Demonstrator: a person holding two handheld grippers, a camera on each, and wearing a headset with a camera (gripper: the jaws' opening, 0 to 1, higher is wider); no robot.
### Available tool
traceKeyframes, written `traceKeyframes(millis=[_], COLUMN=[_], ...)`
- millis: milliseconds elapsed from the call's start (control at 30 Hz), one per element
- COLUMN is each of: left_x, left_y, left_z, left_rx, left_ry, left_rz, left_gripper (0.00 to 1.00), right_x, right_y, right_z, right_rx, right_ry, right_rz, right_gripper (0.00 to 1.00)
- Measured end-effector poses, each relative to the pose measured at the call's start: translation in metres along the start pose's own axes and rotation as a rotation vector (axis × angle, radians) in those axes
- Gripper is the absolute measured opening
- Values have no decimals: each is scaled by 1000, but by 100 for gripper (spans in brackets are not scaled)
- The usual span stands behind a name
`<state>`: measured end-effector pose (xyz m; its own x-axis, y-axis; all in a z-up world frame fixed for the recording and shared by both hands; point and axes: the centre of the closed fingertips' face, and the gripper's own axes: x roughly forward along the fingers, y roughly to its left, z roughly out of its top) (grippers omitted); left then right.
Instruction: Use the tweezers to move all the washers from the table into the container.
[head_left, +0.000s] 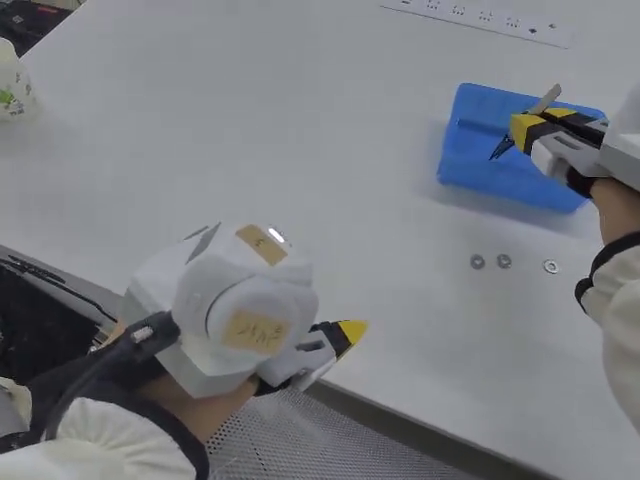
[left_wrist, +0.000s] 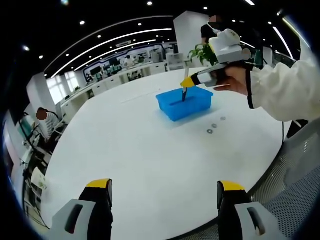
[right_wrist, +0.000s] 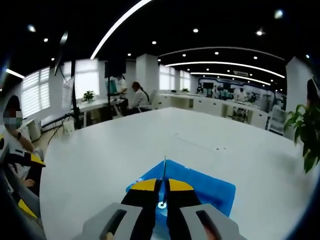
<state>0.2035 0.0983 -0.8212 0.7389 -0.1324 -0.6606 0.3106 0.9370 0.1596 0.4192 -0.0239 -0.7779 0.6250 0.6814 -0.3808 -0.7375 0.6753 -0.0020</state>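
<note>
— Lying where, the washers (head_left: 504, 261)?
— Three in a short row on the white worktop (head_left: 250, 120), just beside the blue container's (head_left: 465, 165) near wall, the row running along that wall.
— And the tweezers (head_left: 499, 149)?
— Pinched between the pressed-together jaws of the right hand-held gripper (head_left: 522, 128), tips down over the container. The washers lie past its near wall, toward the person. The left hand-held gripper (left_wrist: 165, 187), jaws spread, hovers well apart from the container.

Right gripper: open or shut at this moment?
Shut on the tweezers: the right gripper has its jaws pinched against them, with the tips over the blue container.
</note>
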Motion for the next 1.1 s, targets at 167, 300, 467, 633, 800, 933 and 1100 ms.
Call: traceKeyframes(millis=[167, 300, 467, 633, 800, 933, 1100], left_x=[0, 1, 1, 1, 1, 1, 1], left_y=[0, -1, -1, -1, 0, 0, 0], left_z=[0, 0, 0, 0, 0, 0, 0], left_rx=[-2, 0, 3, 3, 4, 4, 4], left_ry=[-5, 0, 1, -1, 0, -1, -2], left_rz=[-3, -5, -5, -3, -1, -1, -1], left_gripper=[88, 88, 87, 87, 87, 87, 87], right_x=[-21, -33, -46, -55, -61, -64, -66], right_y=[15, 23, 31, 38, 46, 48, 53], right_z=[9, 15, 22, 18, 3, -10, -23], right_rx=[-11, -33, -43, -27, -31, -16, -1], right_ry=[-21, -35, -53, -46, -12, 17, 47], right_rz=[12, 15, 15, 28, 43, 52, 66], right_gripper=[2, 2, 2, 2, 2, 2, 2])
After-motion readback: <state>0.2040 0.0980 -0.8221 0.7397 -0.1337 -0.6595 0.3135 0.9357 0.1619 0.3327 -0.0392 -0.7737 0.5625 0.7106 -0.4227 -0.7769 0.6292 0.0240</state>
